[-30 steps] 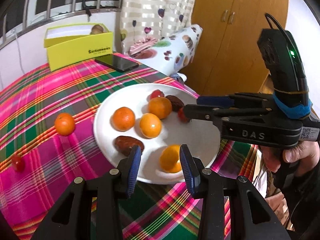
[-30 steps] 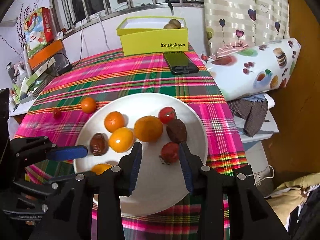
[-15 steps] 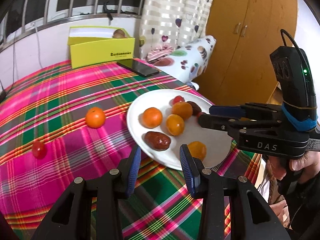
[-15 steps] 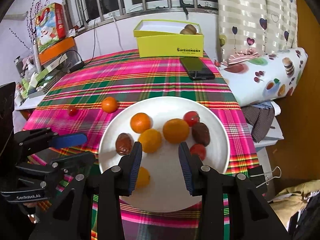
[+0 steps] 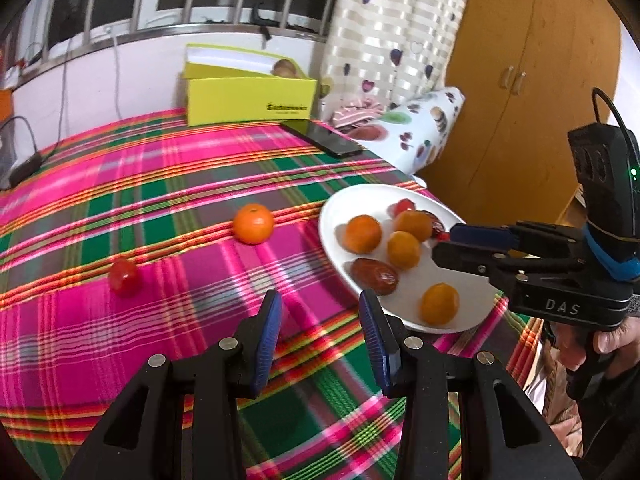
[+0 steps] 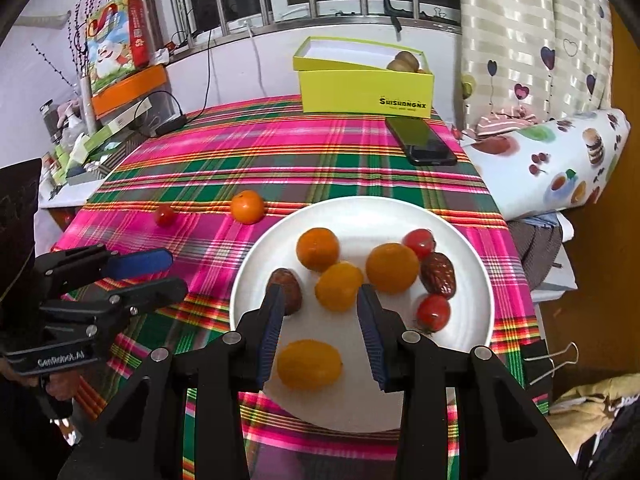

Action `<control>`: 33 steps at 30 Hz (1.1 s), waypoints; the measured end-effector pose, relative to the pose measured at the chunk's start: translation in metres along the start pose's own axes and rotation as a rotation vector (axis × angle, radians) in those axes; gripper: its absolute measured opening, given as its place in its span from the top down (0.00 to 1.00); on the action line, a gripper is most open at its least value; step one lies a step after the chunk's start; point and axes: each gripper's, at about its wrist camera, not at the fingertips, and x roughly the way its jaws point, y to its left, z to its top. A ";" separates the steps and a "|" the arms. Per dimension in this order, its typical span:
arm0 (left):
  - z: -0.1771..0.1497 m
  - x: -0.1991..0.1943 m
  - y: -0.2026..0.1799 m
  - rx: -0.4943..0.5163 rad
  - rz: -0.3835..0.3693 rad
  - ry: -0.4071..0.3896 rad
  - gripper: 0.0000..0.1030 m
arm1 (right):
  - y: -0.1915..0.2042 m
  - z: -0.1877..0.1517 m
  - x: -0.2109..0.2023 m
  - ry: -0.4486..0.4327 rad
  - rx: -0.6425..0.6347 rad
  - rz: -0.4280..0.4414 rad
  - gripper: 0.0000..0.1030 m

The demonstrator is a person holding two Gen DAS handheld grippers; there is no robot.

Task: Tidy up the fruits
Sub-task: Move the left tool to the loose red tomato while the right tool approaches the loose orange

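Note:
A white plate (image 6: 472,280) (image 5: 340,204) on the plaid cloth holds several oranges, two brown dates and two small tomatoes. One loose orange (image 5: 253,223) (image 6: 247,207) and one loose tomato (image 5: 125,277) (image 6: 165,215) lie on the cloth left of the plate. My left gripper (image 5: 319,334) is open and empty, above bare cloth just left of the plate's near rim. My right gripper (image 6: 320,328) is open and empty over the plate, above a yellow-orange fruit (image 6: 309,364). From the left wrist, that gripper (image 5: 452,242) reaches in over the plate's right side.
A yellow box (image 6: 364,84) with kiwis stands at the far table edge, a black phone (image 6: 420,142) in front of it. A patterned pillow (image 6: 552,160) lies right of the table, a wooden wardrobe (image 5: 520,80) behind. Cables and boxes sit at the far left.
The left gripper has swung left, off the plate's orange to the cloth beside the rim; loose orange and tomato now lie ahead. The right gripper drew back slightly over the plate.

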 end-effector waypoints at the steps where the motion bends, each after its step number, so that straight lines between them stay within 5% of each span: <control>1: 0.000 -0.001 0.002 -0.004 0.003 0.000 0.52 | 0.002 0.001 0.001 0.000 -0.003 0.002 0.62; 33: 0.002 -0.007 0.098 -0.165 0.207 -0.016 0.52 | 0.049 0.033 0.044 0.021 -0.095 0.102 0.62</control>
